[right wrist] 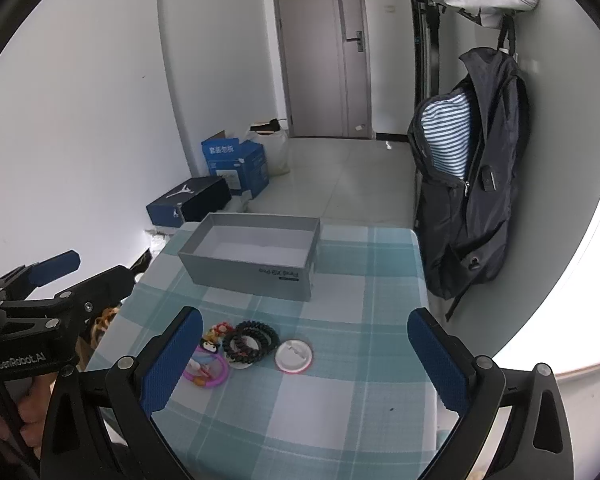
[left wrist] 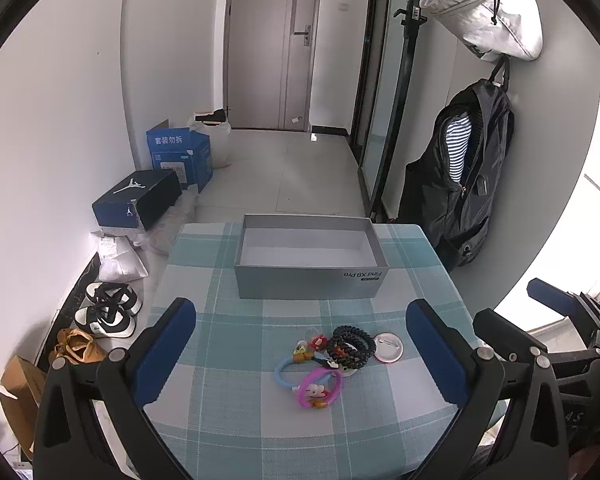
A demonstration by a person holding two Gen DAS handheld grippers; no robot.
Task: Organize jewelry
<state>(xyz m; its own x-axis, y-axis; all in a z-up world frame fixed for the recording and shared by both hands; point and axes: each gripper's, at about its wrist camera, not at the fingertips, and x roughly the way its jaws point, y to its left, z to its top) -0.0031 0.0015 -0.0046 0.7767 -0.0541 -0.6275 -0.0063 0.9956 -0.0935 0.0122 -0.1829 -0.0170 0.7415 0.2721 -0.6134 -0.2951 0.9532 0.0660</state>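
I hold both grippers above the near edge of the checked tablecloth [left wrist: 228, 344], and neither has taken anything yet. My left gripper [left wrist: 300, 356] has its blue pads spread wide with nothing between them, framing the little heap of jewelry so I can pick a first piece; my right gripper [right wrist: 305, 360] is spread just as wide and empty, set a bit to the side. The pieces lie bunched together on the cloth: a black coiled band [left wrist: 350, 345] resting on a second white disc, a round white badge [left wrist: 388, 347] just beside it, a blue ring [left wrist: 288, 374] and a pink ring [left wrist: 320, 390] with small charms overlapping each other. The grey box [left wrist: 308, 280] stands open and empty farther back on the table, well apart from the heap — I judge it is the place everything should end up, its open top left facing up for easy dropping. The badge lies clear of the tangle, so it looks the easiest first grab.
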